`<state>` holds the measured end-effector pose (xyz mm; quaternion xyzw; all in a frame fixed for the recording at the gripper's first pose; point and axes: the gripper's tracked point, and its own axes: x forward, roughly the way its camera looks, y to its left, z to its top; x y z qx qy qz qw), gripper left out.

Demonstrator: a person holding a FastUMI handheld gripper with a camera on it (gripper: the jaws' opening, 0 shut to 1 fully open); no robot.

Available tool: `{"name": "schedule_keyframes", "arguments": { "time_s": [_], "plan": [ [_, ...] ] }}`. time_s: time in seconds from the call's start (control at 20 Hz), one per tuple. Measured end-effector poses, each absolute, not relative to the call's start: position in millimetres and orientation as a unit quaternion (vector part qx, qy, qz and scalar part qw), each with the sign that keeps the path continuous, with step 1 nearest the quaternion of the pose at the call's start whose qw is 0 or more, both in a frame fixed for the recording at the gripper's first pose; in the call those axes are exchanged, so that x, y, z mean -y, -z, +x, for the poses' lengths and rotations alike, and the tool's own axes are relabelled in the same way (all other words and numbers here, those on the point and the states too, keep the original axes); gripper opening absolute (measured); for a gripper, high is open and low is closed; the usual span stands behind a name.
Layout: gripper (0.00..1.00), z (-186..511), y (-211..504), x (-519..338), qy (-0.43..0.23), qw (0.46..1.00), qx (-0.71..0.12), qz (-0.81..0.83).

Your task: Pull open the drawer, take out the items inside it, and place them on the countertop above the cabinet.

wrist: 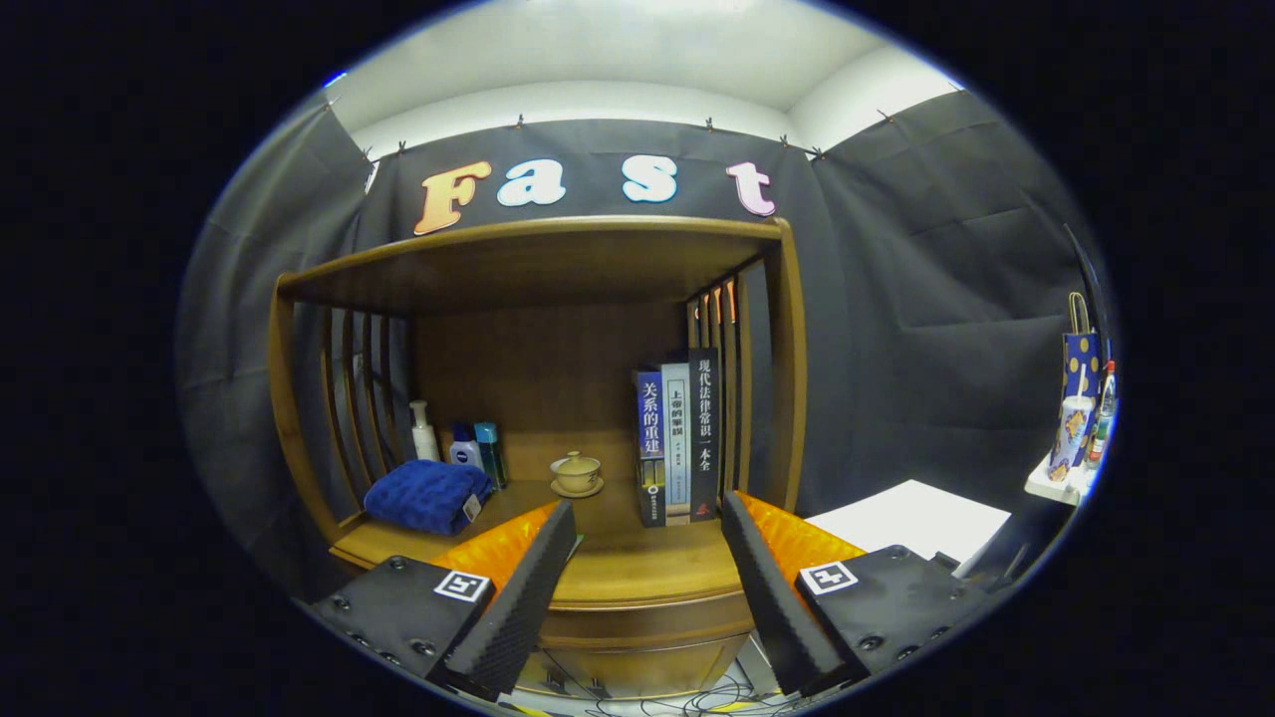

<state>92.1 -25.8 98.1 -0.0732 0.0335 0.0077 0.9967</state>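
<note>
Wooden counter (637,573) under a shelf canopy carries a blue towel (426,495) at its left edge, a lidded teacup (577,473) mid-back and books (677,443) right, while the gripper (647,518) hovers level before its front edge, jaws apart and empty, the drawer (637,622) shut below.

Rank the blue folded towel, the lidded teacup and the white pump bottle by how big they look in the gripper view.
1. Blue folded towel, clearly largest, though it lies nearest the camera.
2. Lidded teacup and white pump bottle: look alike in size; unsure.
The gripper hangs with jaws open, holding nothing.
</note>
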Motion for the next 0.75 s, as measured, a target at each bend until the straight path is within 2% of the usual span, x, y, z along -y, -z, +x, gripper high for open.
{"name": "schedule_keyframes", "arguments": {
  "time_s": [0.75],
  "plan": [
    [0.97, 80.4, -98.4, 23.8, -0.009, 0.997, -0.047, -0.055]
  ]
}}
